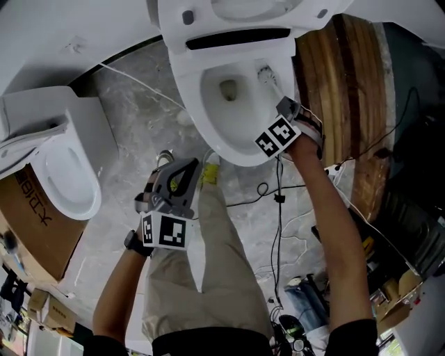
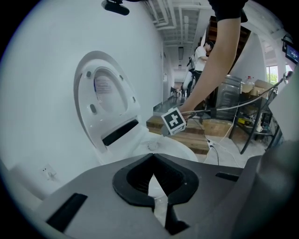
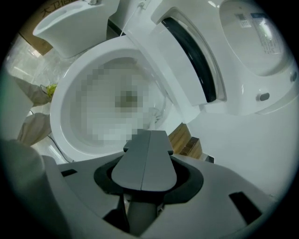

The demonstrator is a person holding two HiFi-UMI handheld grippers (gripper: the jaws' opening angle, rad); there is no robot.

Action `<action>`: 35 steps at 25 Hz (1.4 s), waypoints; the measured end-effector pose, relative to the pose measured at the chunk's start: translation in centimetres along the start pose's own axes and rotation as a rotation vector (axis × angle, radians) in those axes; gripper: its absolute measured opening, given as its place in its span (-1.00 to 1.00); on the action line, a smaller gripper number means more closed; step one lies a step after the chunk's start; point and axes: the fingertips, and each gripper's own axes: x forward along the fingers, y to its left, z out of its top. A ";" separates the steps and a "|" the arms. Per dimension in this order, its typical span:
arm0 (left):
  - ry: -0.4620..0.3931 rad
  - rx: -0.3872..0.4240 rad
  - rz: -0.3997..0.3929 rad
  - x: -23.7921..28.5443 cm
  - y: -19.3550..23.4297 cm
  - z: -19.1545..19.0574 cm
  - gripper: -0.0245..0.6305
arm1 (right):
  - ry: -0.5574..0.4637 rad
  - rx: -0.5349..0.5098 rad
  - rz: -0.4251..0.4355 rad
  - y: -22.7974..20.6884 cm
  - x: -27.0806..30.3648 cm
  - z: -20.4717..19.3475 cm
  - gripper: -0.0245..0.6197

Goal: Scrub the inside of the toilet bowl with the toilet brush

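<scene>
Brush [image 1: 266, 75] head sits inside the bowl [image 1: 208, 128], upper centre of the head view, near its right wall. The right gripper [image 1: 281, 103] is clamped on its handle. The left gripper [image 1: 184, 170], lower left, has its tips touching and holds nothing.

Toilet brush [image 1: 266, 74]: handle hidden behind right gripper [image 1: 277, 97]. Toilet bowl [image 3: 58, 107]: inside blurred in right gripper view. Toilet lid [image 1: 243, 10]: cut by head view's top edge.

Workshop-like test space: toilet [image 1: 208, 132], second toilet [image 1: 66, 184], cardboard box [image 1: 31, 229], loose cables [image 1: 279, 208].
</scene>
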 end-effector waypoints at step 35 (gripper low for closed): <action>-0.014 -0.031 0.011 -2.0 0.4 -1.4 -0.87 | 0.191 -0.448 0.195 10.4 -6.6 -5.4 -0.38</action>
